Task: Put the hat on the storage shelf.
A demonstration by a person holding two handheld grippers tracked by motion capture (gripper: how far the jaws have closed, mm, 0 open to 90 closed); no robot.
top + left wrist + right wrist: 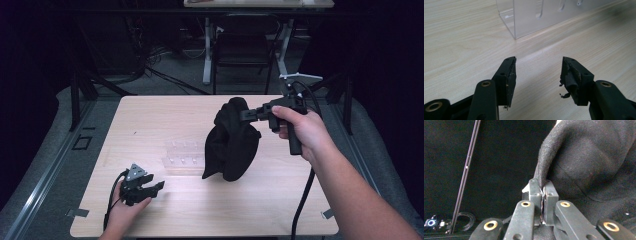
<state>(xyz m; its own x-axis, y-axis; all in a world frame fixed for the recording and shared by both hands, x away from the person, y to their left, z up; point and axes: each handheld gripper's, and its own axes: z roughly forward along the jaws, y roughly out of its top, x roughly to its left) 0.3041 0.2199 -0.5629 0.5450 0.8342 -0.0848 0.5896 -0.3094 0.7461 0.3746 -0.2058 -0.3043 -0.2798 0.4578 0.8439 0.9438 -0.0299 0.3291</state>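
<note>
A clear plastic box (183, 156) lies on the wooden table (150, 120), near the middle and a little left. Its walls are see-through, with small slots and pale fittings showing through them. In the left gripper view the box (534, 15) stands just ahead of the jaws, one corner turned toward them, and the table (461, 37) shows through its wall. Whether anything lies inside cannot be told. No writing or label can be read on it.

The right gripper (243, 114) is held up above the table's right half, in the person's right hand (300, 131). Its jaws are closed tight on a fold at the top edge of a black cloth (232, 140). The cloth hangs down from the grip in a bunched, drooping mass, its lower end reaching the table just right of the box. In the right gripper view the gripper (542, 187) pinches a seam of the cloth (589, 162), whose weave is plain and unmarked.

The left gripper (155, 188) rests low at the table's front left, in the left hand (122, 210). In its own view the gripper (538, 72) has its jaws spread wide apart with nothing between them. One pad (569, 77) is frayed at the edge.
</note>
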